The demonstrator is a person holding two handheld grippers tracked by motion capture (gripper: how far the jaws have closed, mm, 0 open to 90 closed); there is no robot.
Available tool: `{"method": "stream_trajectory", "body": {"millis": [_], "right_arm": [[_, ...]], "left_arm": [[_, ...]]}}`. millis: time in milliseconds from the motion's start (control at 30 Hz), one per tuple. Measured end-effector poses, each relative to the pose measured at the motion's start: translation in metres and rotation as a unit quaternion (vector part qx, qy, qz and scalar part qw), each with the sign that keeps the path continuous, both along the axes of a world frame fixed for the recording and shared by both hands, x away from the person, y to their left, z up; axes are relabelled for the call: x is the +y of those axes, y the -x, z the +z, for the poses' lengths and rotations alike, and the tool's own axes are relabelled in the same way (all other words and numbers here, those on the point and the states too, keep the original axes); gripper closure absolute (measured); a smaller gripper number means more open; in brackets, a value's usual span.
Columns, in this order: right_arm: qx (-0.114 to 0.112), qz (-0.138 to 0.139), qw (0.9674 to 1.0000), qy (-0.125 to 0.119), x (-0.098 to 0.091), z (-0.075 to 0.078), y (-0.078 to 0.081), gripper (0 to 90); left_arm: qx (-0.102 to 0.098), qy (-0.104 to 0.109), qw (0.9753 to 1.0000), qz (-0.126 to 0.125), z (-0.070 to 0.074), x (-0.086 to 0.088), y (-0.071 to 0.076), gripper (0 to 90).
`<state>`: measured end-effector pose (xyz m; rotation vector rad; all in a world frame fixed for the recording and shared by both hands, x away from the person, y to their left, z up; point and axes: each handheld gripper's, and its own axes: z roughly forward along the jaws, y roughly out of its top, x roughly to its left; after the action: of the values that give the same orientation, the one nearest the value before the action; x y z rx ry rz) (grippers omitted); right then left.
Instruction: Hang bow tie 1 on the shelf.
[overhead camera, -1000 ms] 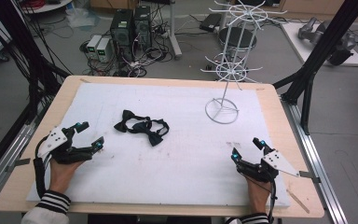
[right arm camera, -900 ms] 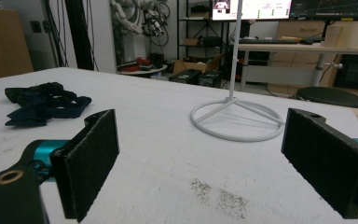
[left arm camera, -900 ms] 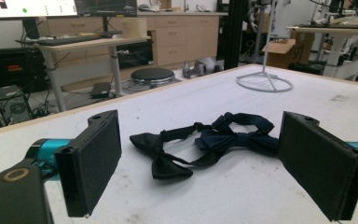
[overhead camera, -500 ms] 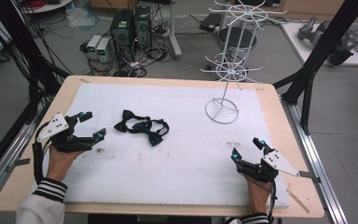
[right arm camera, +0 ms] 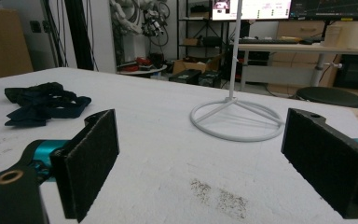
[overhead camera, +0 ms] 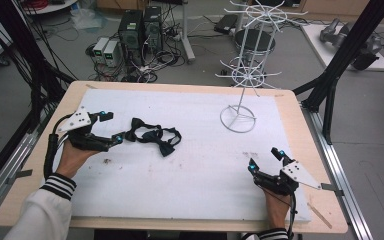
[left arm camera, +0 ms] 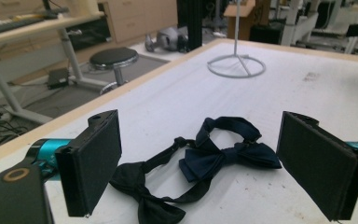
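Two dark bow ties (overhead camera: 155, 136) lie tangled together on the white mat (overhead camera: 200, 165), left of centre. My left gripper (overhead camera: 111, 127) is open just to their left, jaws pointing at them. In the left gripper view a navy bow tie (left arm camera: 230, 156) and a black one (left arm camera: 154, 205) lie between and just beyond the open pads (left arm camera: 91, 165). My right gripper (overhead camera: 265, 159) rests open at the front right of the mat, nothing between its jaws. In the right gripper view the bow ties (right arm camera: 42, 107) lie far off to the left.
A white wire display stand (overhead camera: 240, 80) rises from a ring base (overhead camera: 238, 119) at the back right of the mat. Dark stains (overhead camera: 250, 154) mark the mat near my right gripper. The wooden table edge (overhead camera: 300, 120) frames the mat; black frame struts stand at both sides.
My left gripper has travelled forward and to the right, from the mat's left edge up to the bow ties. The right gripper has stayed still.
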<state>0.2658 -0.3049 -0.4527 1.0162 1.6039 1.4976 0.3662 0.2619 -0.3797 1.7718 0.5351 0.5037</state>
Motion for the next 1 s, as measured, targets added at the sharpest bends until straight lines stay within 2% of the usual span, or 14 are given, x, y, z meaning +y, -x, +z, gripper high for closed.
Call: {"method": "stream_trajectory", "body": {"millis": [233,367,600,833,867,1000], "right_arm": [[0.002,-0.001,1.0000,-0.001,0.000,0.000,0.000,10.5],[0.002,-0.001,1.0000,-0.001,0.000,0.000,0.000,10.5],[0.003,-0.001,1.0000,-0.002,0.000,0.000,0.001,10.5],[0.002,0.000,1.0000,-0.001,0.000,0.000,0.001,10.5],[0.000,0.000,1.0000,-0.001,0.000,0.000,0.000,10.5],[0.002,-0.001,1.0000,-0.001,0.000,0.000,0.001,10.5]], "left_arm": [[0.018,-0.009,0.9995,-0.026,0.006,-0.017,-0.010,14.4],[0.027,-0.031,0.9983,-0.041,0.012,-0.026,-0.018,14.4],[0.053,-0.067,0.9942,-0.065,0.014,-0.038,-0.033,14.4],[0.070,-0.091,0.9901,-0.081,0.010,-0.048,-0.040,14.6],[0.070,-0.091,0.9901,-0.081,0.010,-0.048,-0.040,14.8],[0.076,-0.122,0.9857,-0.088,0.008,-0.051,-0.046,14.8]]}}
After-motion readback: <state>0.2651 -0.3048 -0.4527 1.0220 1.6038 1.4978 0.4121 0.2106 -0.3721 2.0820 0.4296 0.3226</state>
